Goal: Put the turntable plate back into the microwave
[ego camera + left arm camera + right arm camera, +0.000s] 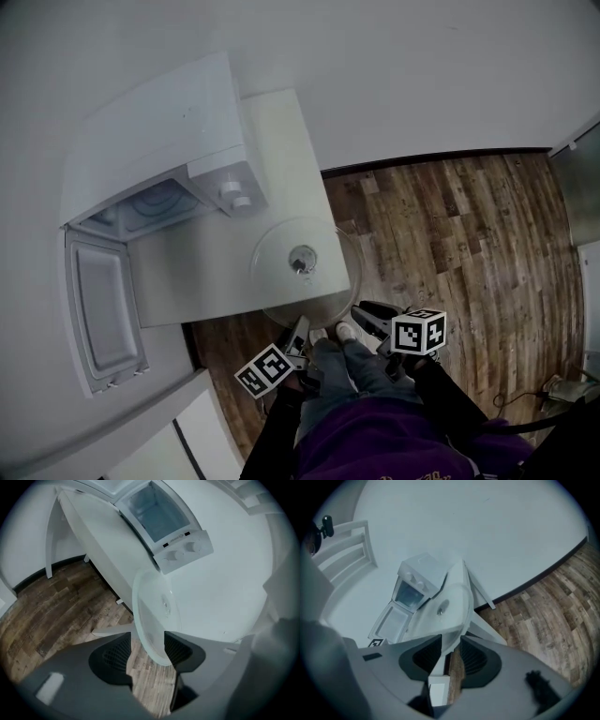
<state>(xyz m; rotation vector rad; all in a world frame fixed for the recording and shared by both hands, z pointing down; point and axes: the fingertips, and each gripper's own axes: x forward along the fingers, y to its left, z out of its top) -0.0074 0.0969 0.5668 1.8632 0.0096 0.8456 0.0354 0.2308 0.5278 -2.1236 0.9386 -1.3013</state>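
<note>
Plate not yet back in the microwave

The plate [305,272] lies on the tabletop [202,277] in front of the open microwave [159,155]. The left tongs [146,641] and right tongs [451,644] both stand open astride its near rim, not gripping. Lifting and placing remain.

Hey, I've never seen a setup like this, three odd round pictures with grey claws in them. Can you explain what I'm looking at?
There is no robot arm: a person holds a two-jaw clamp in each hand. The head view looks down from a camera on their head. The other two views come from cameras riding on the left gripper and the right gripper, looking along their jaws. On the white table stands a microwave with its door open. Beside it lies the glass turntable plate, overhanging the near edge. Both grippers' jaws stand apart astride the plate's rim; neither visibly clamps it.
</note>
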